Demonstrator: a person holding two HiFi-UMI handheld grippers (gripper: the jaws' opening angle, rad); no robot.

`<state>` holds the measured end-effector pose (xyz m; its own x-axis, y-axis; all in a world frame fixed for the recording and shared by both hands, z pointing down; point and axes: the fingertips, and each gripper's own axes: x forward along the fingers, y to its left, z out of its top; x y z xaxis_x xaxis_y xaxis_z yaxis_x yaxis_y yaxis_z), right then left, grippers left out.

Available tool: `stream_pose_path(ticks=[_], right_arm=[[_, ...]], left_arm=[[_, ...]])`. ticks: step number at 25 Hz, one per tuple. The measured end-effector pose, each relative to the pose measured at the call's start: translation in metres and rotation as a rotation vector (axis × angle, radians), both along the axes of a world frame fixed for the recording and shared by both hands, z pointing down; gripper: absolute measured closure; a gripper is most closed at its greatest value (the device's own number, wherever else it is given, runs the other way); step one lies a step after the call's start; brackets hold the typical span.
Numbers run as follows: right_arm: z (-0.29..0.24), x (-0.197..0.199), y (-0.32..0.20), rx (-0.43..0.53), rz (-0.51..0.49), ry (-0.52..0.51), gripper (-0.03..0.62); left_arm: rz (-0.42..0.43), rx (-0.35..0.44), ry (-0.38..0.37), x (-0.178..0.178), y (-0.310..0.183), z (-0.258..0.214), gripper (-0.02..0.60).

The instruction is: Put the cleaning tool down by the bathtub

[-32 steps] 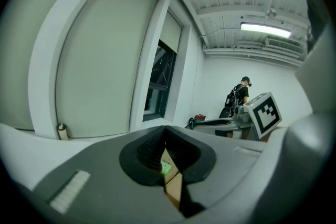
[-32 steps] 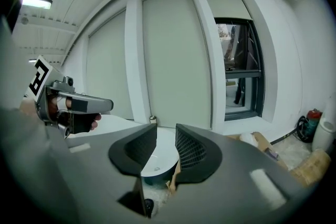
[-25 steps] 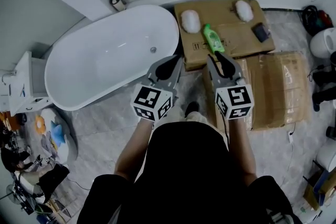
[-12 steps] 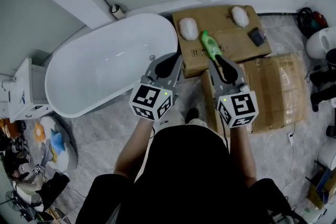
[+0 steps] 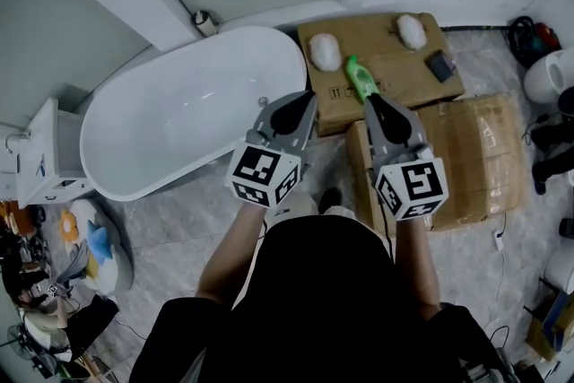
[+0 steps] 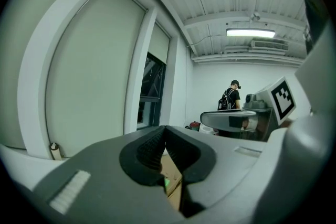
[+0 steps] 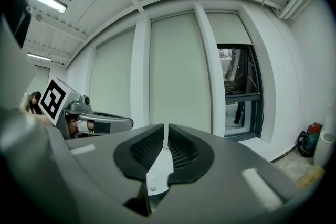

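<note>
While the right tongs (image 5: 370, 100) are closing, with only a narrow slit left between their pads and nothing in it, the green bottle (image 5: 360, 78) lies on the cardboard box (image 5: 408, 67), towards its near edge and just ahead of the tips. We note that a second ago these tongs stood much wider, and that the bottle has kept its place on the box. The box stands just beside the end of the bathtub (image 5: 179, 126). The left tongs (image 5: 308, 100) are closed and empty. If the bottle is the cleaning tool, we judge it set down and released.
</note>
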<state>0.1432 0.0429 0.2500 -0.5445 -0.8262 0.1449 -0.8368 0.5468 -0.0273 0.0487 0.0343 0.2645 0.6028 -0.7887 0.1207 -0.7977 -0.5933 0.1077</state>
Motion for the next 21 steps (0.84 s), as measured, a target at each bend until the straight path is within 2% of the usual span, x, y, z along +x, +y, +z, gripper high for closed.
stream_pose_path(ticks=[14,21], right_arm=[[-0.007,-0.004,0.008,0.021,-0.001,-0.006,0.583],[-0.006,-0.007,0.008,0.022,-0.002,-0.003,0.585]], left_arm=[[-0.022,0.005,-0.001,-0.011,0.010,0.000,0.583],[-0.027,0.002,0.026,-0.018,0.008,-0.002,0.583]])
